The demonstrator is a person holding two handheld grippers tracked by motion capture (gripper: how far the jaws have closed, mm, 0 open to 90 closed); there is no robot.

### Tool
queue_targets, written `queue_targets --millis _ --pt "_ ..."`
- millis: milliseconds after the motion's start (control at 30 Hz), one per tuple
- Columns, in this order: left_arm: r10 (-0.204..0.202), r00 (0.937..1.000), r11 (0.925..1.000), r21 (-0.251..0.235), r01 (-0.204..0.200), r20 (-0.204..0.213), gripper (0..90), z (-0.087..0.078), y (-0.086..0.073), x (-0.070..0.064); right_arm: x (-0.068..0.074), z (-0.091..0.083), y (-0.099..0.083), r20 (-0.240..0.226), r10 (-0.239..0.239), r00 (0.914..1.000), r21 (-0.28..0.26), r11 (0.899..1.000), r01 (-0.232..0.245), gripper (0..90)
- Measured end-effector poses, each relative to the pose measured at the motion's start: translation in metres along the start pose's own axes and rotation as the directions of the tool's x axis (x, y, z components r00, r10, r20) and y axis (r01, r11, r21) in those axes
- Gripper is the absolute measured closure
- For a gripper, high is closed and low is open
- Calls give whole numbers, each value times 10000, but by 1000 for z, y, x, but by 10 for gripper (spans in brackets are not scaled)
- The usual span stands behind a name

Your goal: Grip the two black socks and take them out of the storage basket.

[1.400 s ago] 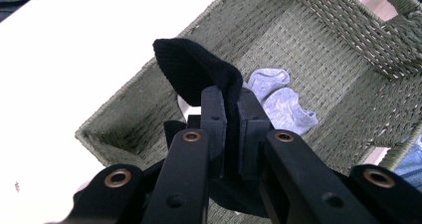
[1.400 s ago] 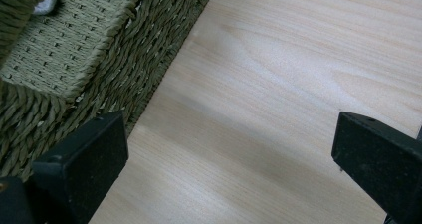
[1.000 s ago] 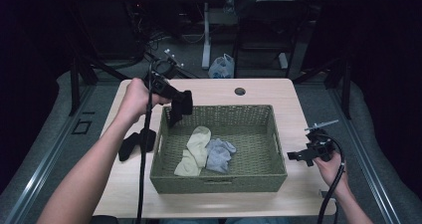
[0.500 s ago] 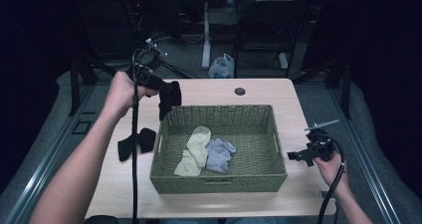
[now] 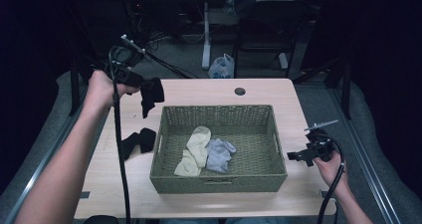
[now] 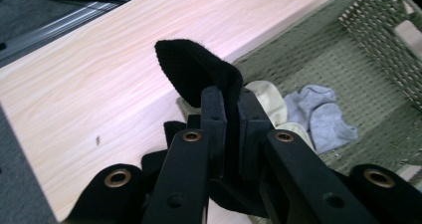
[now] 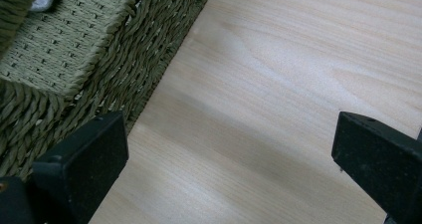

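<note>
The person's left hand (image 5: 99,89) is reaching out over the far left corner of the table (image 5: 209,92), forearm stretching up from the bottom edge, and it is holding the left gripper (image 5: 144,87) raised above the wood. Its jaws are pressing together on a black sock (image 6: 199,69), which is hanging down from them in the high view; in the left gripper view the sock is sticking up between the jaws and folding over. The right hand (image 5: 331,164) is resting low beside the right wall of the basket (image 5: 219,181), holding the right gripper (image 5: 296,157) with its jaws standing wide apart and gripping nothing, pointing at the basket's outer weave.

No writing or label is readable anywhere.

The held sock is hanging just left of the basket's far left corner. A second black sock (image 5: 137,139) is lying on the table beside the basket's left wall. Inside the basket, a cream sock (image 5: 194,149) and a grey sock (image 5: 219,154) are lying touching each other.
</note>
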State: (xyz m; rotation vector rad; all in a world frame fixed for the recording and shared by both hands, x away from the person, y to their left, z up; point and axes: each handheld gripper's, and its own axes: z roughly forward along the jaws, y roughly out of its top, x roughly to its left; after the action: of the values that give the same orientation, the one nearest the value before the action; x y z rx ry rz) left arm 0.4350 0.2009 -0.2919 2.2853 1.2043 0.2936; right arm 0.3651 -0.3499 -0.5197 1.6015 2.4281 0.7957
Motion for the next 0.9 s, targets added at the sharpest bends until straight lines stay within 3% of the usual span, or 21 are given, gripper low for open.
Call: queue_targets --millis 400,900 --pt "-767 9966 9969 125 771 -308 850 1 -25 31 0 0 0 0 15 10000 33 10000 -15 6" --pt "-1458 9886 9887 307 1470 -371 848 22 -56 52 0 1 0 9 49 10000 9 10000 -49 7"
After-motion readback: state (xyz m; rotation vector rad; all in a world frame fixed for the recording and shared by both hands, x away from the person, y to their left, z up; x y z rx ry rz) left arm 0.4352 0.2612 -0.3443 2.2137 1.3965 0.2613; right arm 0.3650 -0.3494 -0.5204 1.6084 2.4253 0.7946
